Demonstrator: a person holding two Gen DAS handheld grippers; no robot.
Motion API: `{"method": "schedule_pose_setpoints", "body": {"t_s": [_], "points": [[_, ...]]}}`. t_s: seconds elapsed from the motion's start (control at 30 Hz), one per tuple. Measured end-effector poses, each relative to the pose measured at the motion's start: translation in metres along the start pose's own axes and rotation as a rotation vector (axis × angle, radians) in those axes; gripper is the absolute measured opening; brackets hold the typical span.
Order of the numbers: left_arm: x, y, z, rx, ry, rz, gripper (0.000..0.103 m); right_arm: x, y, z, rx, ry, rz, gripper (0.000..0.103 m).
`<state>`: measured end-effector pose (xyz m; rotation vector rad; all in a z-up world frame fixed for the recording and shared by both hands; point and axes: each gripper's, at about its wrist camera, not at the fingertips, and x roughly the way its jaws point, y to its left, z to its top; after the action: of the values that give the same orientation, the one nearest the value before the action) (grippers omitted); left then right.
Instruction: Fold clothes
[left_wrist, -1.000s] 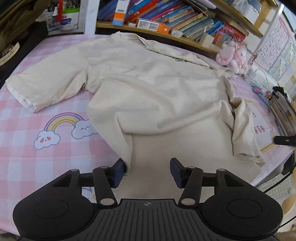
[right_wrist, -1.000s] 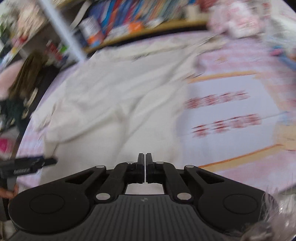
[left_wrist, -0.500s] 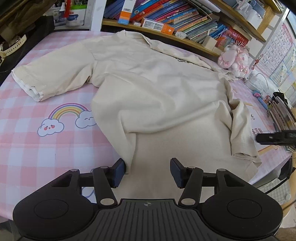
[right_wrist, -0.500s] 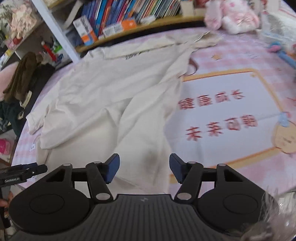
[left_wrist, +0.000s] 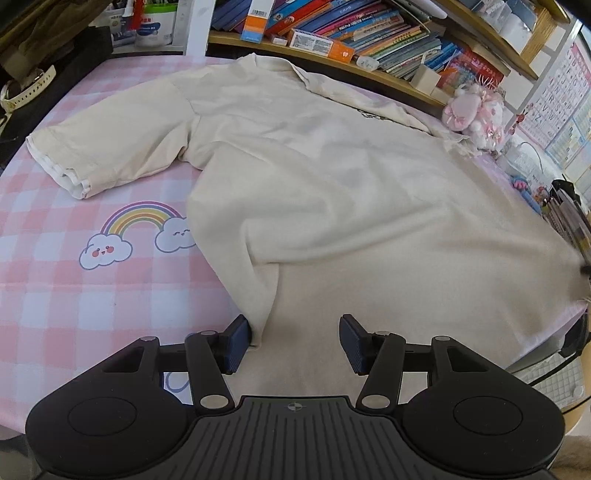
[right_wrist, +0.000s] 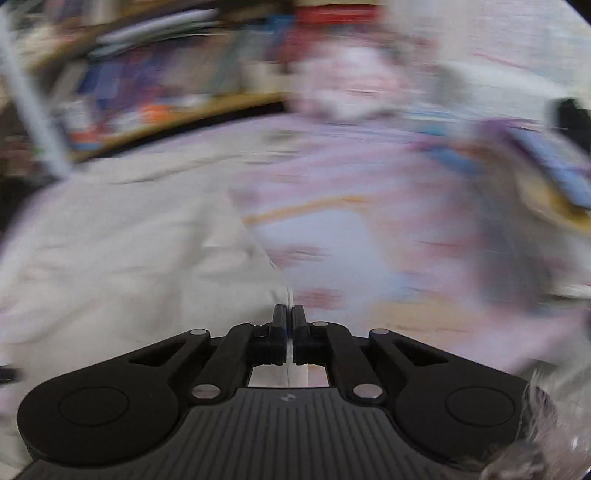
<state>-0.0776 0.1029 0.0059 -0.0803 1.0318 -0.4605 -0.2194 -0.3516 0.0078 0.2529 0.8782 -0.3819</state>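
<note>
Left gripper (left_wrist: 291, 341): fingers (left_wrist: 236, 341) spread wide, straddling the near hem of the cream T-shirt (left_wrist: 332, 177), the left pad touching a turned-up flap of that hem. Right gripper (right_wrist: 287, 325): fingers pressed together, seemingly pinching the shirt's right hem edge, though badly blurred. Shirt spread on the pink checked surface (left_wrist: 74, 288), long axis running straight away from the left fingers toward the collar by the bookshelf (left_wrist: 369, 33). Left of the shirt, one sleeve (left_wrist: 110, 147) out flat, bare cloth around the rainbow print (left_wrist: 140, 229). Likely hem grip next.
</note>
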Motion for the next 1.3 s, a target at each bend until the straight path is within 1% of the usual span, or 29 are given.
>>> {"method": "schedule_pose_setpoints", "body": {"t_s": [0.07,0.1,0.13,0.2,0.23,0.27,0.4,0.47,0.5,0.53,0.57,0.63,0.67,0.77,0.8,0.83,0.9,1.03,1.07,1.1,1.13,1.17,1.2,1.23,1.27,1.3], "points": [[0.000,0.001,0.003,0.005,0.010,0.001,0.053,0.010,-0.022,-0.008,0.030,0.080,-0.019,0.003],[-0.001,0.002,0.004,0.004,0.013,0.002,0.053,0.015,-0.024,-0.014,0.023,0.109,-0.025,0.003],[-0.003,0.003,0.006,-0.002,0.005,0.019,0.054,0.019,-0.022,-0.020,0.004,0.132,-0.033,0.003],[-0.007,0.002,0.010,0.007,-0.035,0.099,0.054,0.029,-0.017,-0.033,-0.034,0.178,-0.049,0.003],[-0.009,0.001,0.011,0.017,-0.058,0.136,0.054,0.033,-0.013,-0.037,-0.043,0.195,-0.041,0.003],[-0.010,0.001,0.013,0.019,-0.067,0.146,0.055,0.035,-0.010,-0.040,-0.049,0.201,-0.037,0.003],[0.003,0.007,0.020,-0.045,-0.050,0.127,0.054,0.039,-0.005,-0.048,-0.079,0.207,-0.048,0.004],[0.008,0.012,0.023,-0.090,-0.057,0.112,0.050,0.039,-0.006,-0.049,-0.075,0.208,-0.047,0.004],[0.010,0.014,0.025,-0.108,-0.069,0.104,0.045,0.039,-0.007,-0.049,-0.071,0.209,-0.046,0.004],[0.013,0.016,0.026,-0.121,-0.064,0.088,0.014,0.038,-0.008,-0.050,-0.070,0.211,-0.043,0.004],[0.016,0.018,0.027,-0.133,-0.056,0.070,0.001,0.039,-0.008,-0.049,-0.069,0.215,-0.035,0.004],[0.017,0.026,0.030,-0.135,-0.069,0.060,0.001,0.041,-0.008,-0.049,-0.072,0.224,-0.017,0.004],[0.017,0.032,0.032,-0.139,-0.079,0.078,0.001,0.041,-0.006,-0.049,-0.077,0.228,-0.009,0.004],[0.013,0.059,0.039,-0.217,-0.109,0.128,0.001,0.040,0.003,-0.057,-0.098,0.268,0.047,0.004],[0.010,0.064,0.041,-0.216,-0.113,0.135,0.001,0.039,0.006,-0.060,-0.105,0.282,0.067,0.004],[0.008,0.067,0.042,-0.209,-0.115,0.141,0.001,0.038,0.010,-0.064,-0.119,0.296,0.083,0.004],[0.008,0.065,0.042,-0.175,-0.090,0.126,0.001,0.038,0.016,-0.071,-0.140,0.316,0.097,0.004],[0.009,0.044,0.032,-0.079,-0.037,0.095,0.002,0.038,0.014,-0.078,-0.130,0.330,0.066,0.004],[0.008,0.041,0.031,-0.061,-0.032,0.094,0.005,0.038,0.013,-0.079,-0.127,0.333,0.058,0.004],[0.007,0.037,0.030,-0.044,-0.027,0.093,0.005,0.038,0.012,-0.081,-0.125,0.337,0.051,0.004],[0.006,0.034,0.030,-0.026,-0.021,0.092,0.008,0.038,0.011,-0.081,-0.129,0.343,0.042,0.004],[0.005,0.031,0.029,-0.009,-0.016,0.091,0.018,0.037,0.010,-0.079,-0.146,0.342,0.031,0.005],[0.004,0.027,0.028,0.009,-0.011,0.090,0.024,0.035,0.011,-0.076,-0.169,0.337,0.019,0.009],[0.001,0.028,0.030,0.010,-0.030,0.093,0.037,0.034,0.011,-0.073,-0.192,0.333,0.007,0.018],[-0.004,0.030,0.032,0.007,-0.055,0.098,0.049,0.034,0.017,-0.064,-0.231,0.316,0.017,0.032],[-0.009,0.031,0.034,0.004,-0.080,0.103,0.053,0.036,0.024,-0.053,-0.278,0.293,0.036,0.038]]}}
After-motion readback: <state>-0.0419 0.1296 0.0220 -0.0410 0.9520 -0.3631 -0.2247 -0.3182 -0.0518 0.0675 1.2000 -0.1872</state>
